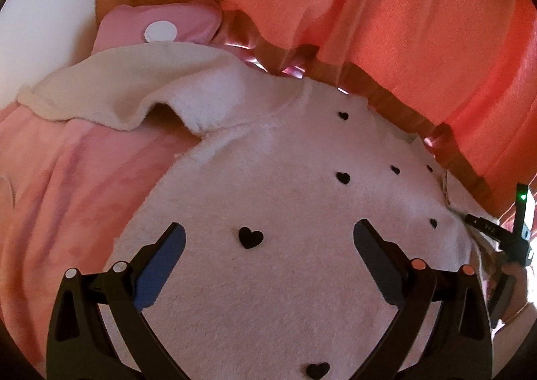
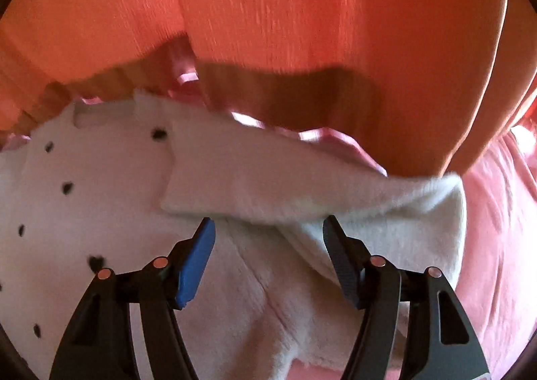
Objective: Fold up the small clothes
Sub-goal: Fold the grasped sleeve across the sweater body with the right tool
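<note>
Left gripper (image 1: pixel 268 232) gapes empty above a heart-dotted sweater (image 1: pixel 285 178). Right gripper (image 2: pixel 268 225) stands wide, its sleeve (image 2: pixel 302 185) just ahead, unheld.

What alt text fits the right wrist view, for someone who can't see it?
A fluffy white sweater with small black hearts lies on a pink blanket, one sleeve folded across its body. The right gripper is above it, jaws apart and gripping nothing. An orange curtain fills the background.
</note>
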The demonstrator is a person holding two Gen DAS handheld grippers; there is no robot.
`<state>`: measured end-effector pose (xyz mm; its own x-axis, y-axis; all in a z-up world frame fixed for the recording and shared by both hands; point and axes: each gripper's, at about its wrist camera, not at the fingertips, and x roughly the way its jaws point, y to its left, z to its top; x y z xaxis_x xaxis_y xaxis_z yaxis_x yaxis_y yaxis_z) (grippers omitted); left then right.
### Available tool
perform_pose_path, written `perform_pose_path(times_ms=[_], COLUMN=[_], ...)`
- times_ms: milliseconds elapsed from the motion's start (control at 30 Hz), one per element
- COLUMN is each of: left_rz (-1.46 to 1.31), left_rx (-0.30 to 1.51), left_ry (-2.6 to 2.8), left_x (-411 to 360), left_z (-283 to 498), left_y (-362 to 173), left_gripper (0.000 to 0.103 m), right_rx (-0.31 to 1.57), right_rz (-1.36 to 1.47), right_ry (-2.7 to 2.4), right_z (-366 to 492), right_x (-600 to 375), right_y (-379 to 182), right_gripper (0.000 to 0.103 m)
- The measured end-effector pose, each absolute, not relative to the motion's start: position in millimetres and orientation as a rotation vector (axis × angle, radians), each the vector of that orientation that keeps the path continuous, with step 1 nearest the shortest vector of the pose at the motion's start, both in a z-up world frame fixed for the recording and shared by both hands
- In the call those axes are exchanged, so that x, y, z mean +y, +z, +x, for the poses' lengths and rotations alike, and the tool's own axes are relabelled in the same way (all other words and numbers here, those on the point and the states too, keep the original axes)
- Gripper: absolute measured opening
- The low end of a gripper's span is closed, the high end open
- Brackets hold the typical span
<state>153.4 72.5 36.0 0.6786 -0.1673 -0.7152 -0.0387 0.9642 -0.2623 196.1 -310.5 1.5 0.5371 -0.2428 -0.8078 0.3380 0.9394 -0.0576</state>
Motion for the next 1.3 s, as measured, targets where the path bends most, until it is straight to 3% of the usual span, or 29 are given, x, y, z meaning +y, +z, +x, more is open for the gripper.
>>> perform_pose_path(times_ms=[167, 267, 333, 400, 633, 667, 733, 767, 800, 833, 1100, 1300], left_rz=[-0.252, -0.216, -0.203, -0.211, -0.211, -0.206, -0.192, -0.187, -0.185, -0.184, -0.223, -0.239], left_rx=[0.824, 0.825, 0.824, 0.827, 0.847, 0.847, 0.848, 0.849, 0.849, 0.851, 0.843, 0.852], left_ry=[-0.083, -0.084, -0.078, -0.077, -0.108, -0.109, -0.11, -0.106, -0.104, -0.101, -0.105, -0.138], left_x=[67, 62, 61, 61, 55, 54, 51, 51, 51, 52, 60, 61], left_z=[152, 152, 153, 154, 154, 153, 154, 155, 156, 156, 157, 158], left_y=[34, 32, 31, 31, 33, 34, 32, 32, 31, 30, 34, 33], left_gripper=[0.098, 0.098, 0.098, 0.098, 0.098, 0.098, 0.098, 0.098, 0.098, 0.098, 0.098, 0.098], right_rx=[0.939, 0.84, 0.694, 0.665, 0.854, 0.891, 0.932, 0.946, 0.949, 0.944, 0.762, 1.021], right_rz=[0.188, 0.177, 0.218, 0.246, 0.096, 0.087, 0.068, 0.059, 0.071, 0.083, 0.105, 0.056], right_ry=[-0.28, -0.321, -0.343, -0.392, -0.353, -0.361, -0.381, -0.393, -0.394, -0.399, 0.041, 0.181], right_z=[215, 242, 241, 239, 225, 230, 241, 245, 250, 254, 226, 226], right_x=[-312, -322, -338, -353, -342, -342, -340, -343, -345, -346, -236, -158], right_y=[2, 35, 72, 86, 18, 7, -4, -5, -4, 0, 95, 2], right_gripper=[0.065, 0.064, 0.068, 0.075, 0.075, 0.073, 0.06, 0.043, 0.032, 0.01, 0.011, 0.019])
